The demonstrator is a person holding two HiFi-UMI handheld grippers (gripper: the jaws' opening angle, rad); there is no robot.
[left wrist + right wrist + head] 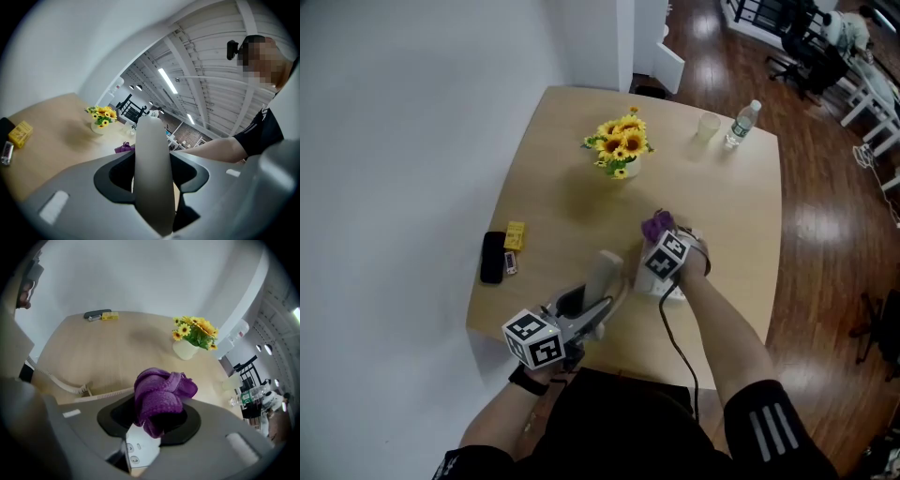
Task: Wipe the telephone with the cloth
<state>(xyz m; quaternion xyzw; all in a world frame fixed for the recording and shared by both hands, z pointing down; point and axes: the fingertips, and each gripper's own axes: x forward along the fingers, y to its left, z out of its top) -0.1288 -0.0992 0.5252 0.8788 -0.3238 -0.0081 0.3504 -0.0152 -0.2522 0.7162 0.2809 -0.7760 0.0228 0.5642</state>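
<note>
The left gripper [598, 304] holds the pale handset [603, 272]. The right gripper [661, 242] holds a purple cloth [656, 226] down by the white telephone [674, 294].

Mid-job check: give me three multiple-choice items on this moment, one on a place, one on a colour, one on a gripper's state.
1. Where does the water bottle stand?
A. At the table's far right corner, beside the cup
B. Next to the yellow box
C. On the floor

2. What colour is the cloth?
A. Yellow
B. Purple
C. White

3. What state is the left gripper in?
A. Open, empty
B. Shut on the cloth
C. Shut on the handset

Answers: A, the head view shows it by the cup; B, the right gripper view shows it purple; C, the left gripper view shows the jaws clamping the handset.
</note>
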